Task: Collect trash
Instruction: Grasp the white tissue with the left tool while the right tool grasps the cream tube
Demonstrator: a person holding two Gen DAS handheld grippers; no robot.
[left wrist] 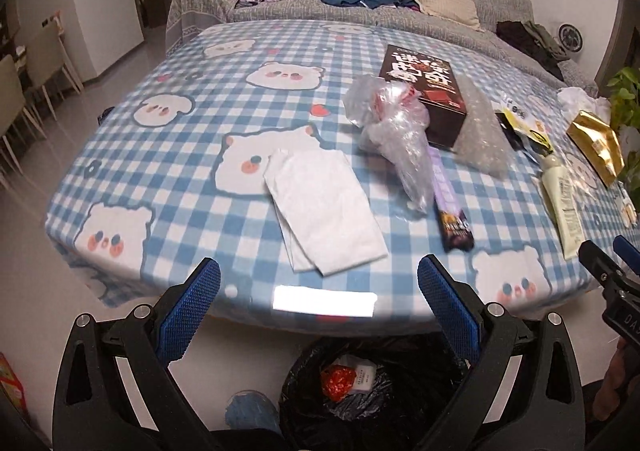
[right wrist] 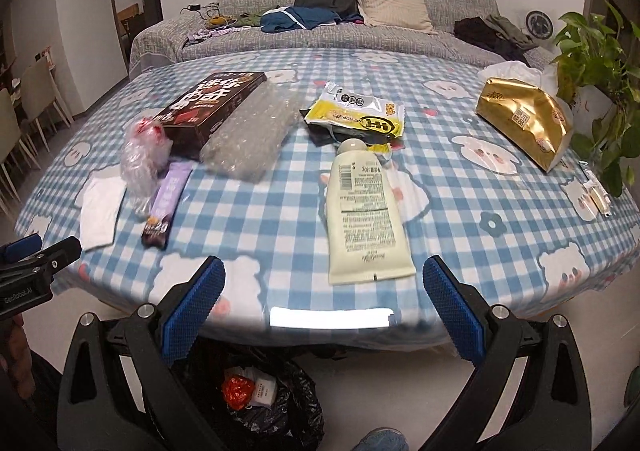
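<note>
Right now both tools hang just off the near edge of the tabletop (left wrist: 168, 155), above the floor. The left hand-held gripper (left wrist: 319, 305) has its blue fingers (left wrist: 188, 309) spread wide with nothing between them; the right hand-held gripper (right wrist: 324, 309) is likewise spread wide and empty.

Below them, under the table edge, a bin (left wrist: 360, 403) lined with a black bag holds a red wrapper (left wrist: 338, 383) and a white packet (left wrist: 362, 373).

Trash lies scattered over the blue checked cloth. In the left view a white paper bag (left wrist: 324, 211) lies flat nearest the left gripper. Just right of it a crumpled clear plastic bag (left wrist: 394, 131) rests partly over a purple sachet (left wrist: 452, 207) and leans against a dark box (left wrist: 424, 87). A bubble-wrap sheet (right wrist: 250, 131) lies beside the box, touching it along its right side.

In the right view a cream tube (right wrist: 366, 215) lies straight ahead of the right gripper, cap pointing away, its cap against a yellow snack pack (right wrist: 356, 117). A gold bag (right wrist: 524, 123) sits well off to the right, near a potted plant (right wrist: 596, 63), with white tissue (right wrist: 508, 69) behind it. A small clear packet (right wrist: 596, 191) lies at the right edge.
</note>
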